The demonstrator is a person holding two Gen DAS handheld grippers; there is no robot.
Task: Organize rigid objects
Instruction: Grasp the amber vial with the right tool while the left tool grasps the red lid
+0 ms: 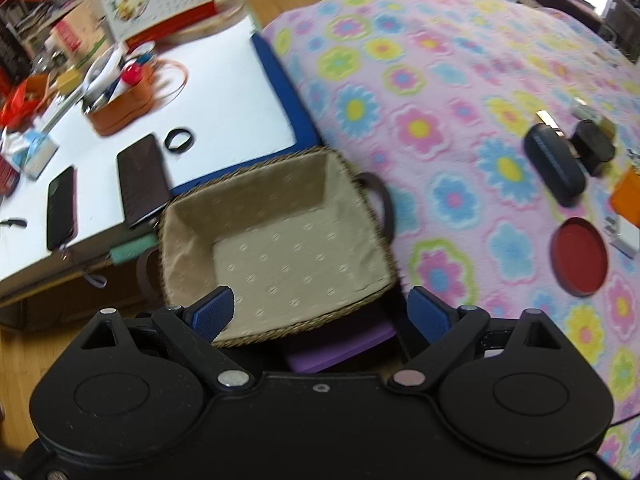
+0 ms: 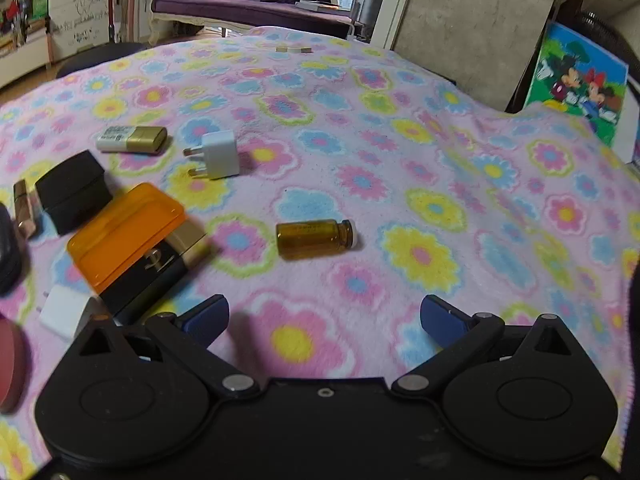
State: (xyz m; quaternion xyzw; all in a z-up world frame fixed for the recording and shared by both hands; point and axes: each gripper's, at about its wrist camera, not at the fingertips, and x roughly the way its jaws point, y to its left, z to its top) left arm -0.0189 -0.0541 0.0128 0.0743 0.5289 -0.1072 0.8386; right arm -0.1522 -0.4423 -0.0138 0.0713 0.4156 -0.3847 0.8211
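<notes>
Lying scattered on the floral blanket, the rigid things waited well apart from the basket, which stood empty at the bed's edge under the left hand-held gripper, its jaws spread wide on nothing. From the left, the black box and the orange case looked light and stiff, best pinched across their short sides. The white plug seemed hard and slick; its body, not its prongs, would give the surer hold. The amber vial lay on its side, probably glass, fragile and prone to roll, so its middle suited the pads. The right hand-held gripper hovered near it, jaws released and empty.
</notes>
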